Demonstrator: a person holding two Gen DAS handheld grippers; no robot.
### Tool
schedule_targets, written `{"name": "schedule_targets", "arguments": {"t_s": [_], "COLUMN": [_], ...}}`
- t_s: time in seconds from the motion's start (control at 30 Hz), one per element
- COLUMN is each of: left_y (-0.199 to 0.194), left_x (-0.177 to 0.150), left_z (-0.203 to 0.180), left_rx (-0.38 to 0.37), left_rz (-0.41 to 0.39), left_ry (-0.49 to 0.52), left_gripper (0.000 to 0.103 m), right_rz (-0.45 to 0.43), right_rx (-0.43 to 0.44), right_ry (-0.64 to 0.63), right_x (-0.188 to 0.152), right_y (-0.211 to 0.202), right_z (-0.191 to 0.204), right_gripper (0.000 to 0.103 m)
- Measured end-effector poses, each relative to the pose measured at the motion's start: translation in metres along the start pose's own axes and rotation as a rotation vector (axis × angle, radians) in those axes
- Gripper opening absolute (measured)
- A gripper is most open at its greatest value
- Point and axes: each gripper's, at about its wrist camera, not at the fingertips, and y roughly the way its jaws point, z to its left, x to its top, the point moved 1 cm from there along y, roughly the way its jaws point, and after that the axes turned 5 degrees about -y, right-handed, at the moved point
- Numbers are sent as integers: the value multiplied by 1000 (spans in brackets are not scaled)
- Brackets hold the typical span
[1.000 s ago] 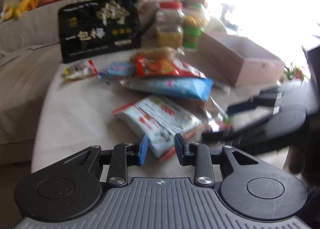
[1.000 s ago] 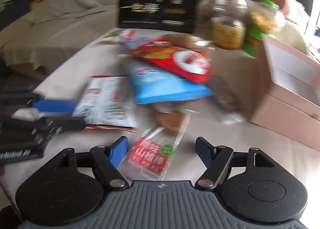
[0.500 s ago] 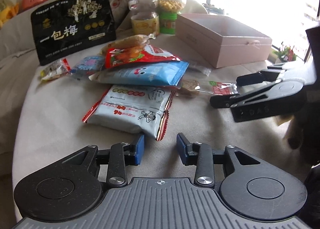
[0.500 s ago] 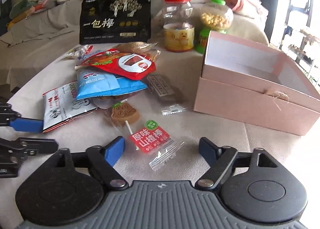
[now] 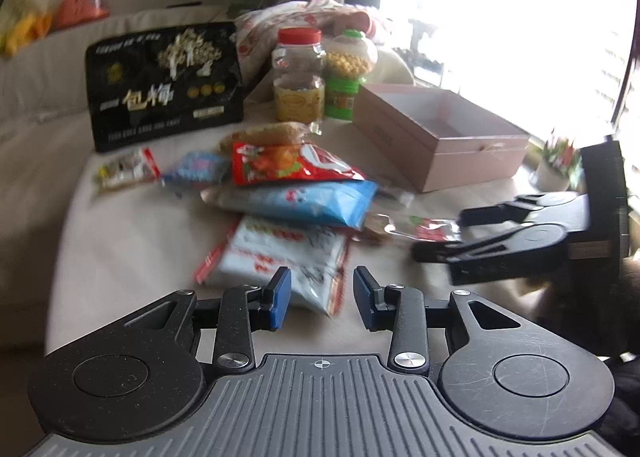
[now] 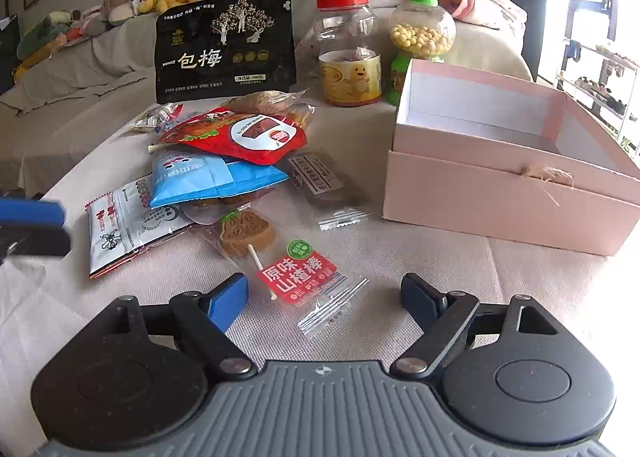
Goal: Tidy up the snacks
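Right gripper (image 6: pixel 322 299), fingers released, straddles the lollipop (image 6: pixel 280 257): lower squarely, pinch its wrapper. Left gripper (image 5: pixel 322 293), fingers parted, holds nothing.

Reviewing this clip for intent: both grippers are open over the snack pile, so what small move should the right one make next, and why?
Probably ease the right gripper forward and down so its fingers straddle the lollipop packet, then close. That packet lies flat just ahead of the open jaws, apart from the pile, and the pink box stands open to its right. The left gripper sits open at the white packet.
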Motion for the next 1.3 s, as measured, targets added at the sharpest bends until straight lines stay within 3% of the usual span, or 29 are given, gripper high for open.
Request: {"name": "schedule_targets", "arguments": {"t_s": [0.1, 0.23, 0.3, 0.4, 0.47, 0.6, 0.67, 0.8, 0.97, 1.03, 1.07, 1.2, 1.3], "left_y": [14, 14, 14, 9, 4, -2, -5, -10, -9, -11, -13, -11, -8], "left_x": [14, 10, 1, -9, -15, -21, -24, -31, -35, -35, -36, -37, -37], "left_z": [8, 33, 47, 61, 71, 85, 90, 99, 104, 102, 101, 98, 92], "left_rx": [81, 44, 24, 61, 78, 102, 88, 66, 75, 69, 64, 50, 35], "left_rz": [32, 63, 95, 88, 73, 55, 42, 15, 14, 4, 0, 1, 7], "left_ry": [-53, -252, -346, -413, -452, -474, -485, -520, -550, -548, -546, -542, -535], "left_gripper": [39, 39, 39, 39, 39, 39, 39, 39, 39, 39, 39, 39, 39], "right_rz": [-34, -72, -61, 40, 62, 52, 36, 98, 99, 97, 91, 52, 36], "right_rx": [-9, 70, 170, 388, 434, 308, 322, 391, 372, 328, 316, 311, 258], "right_ry": [11, -116, -116, -78, -107, -260, -243, -206, -323, -363, -378, -359, -315], "right_x": [-1, 13, 29, 52, 59, 64, 68, 79, 72, 66, 64, 62, 59], "right_y": [-6, -12, -8, 11, 21, 43, 51, 65, 65, 59, 55, 22, -1], "right_z": [-1, 16, 23, 38, 55, 90, 94, 99, 121, 126, 127, 112, 88], "right_gripper": [84, 84, 84, 84, 84, 84, 84, 85, 87, 83, 77, 76, 76]}}
